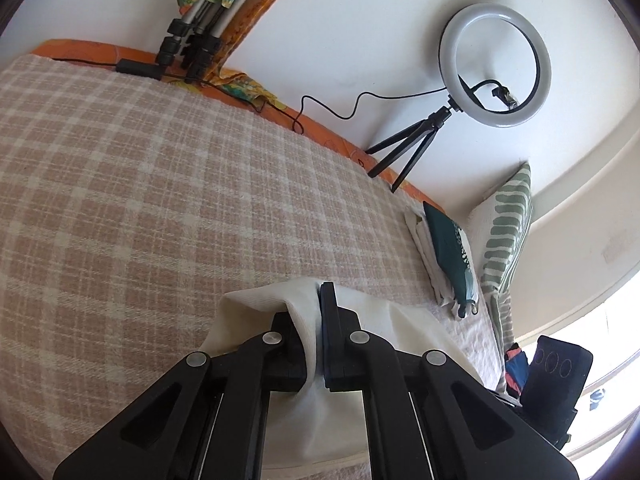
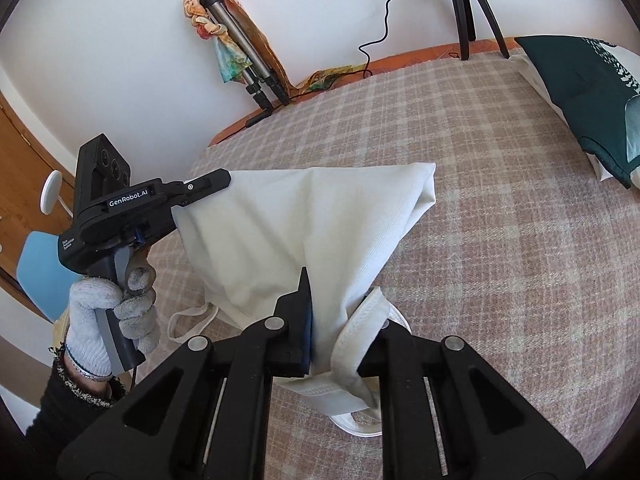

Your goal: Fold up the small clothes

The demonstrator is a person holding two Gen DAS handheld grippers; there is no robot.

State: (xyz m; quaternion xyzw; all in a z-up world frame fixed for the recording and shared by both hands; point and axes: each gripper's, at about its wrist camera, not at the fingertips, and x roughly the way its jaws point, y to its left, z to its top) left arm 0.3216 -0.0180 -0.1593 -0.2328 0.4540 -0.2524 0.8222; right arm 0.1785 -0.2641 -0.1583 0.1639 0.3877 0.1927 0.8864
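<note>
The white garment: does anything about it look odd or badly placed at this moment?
Nothing damaged. The white garment is held by both the left gripper and the right gripper, but it hangs bunched, and one thin strap dangles loose near the plaid blanket.

White lettering "GenRobot.AI" stands on the side of the black plastic handheld left gripper (image 2: 208, 185), seen in the right wrist view; a smaller white label lower on its body is too small to read
</note>
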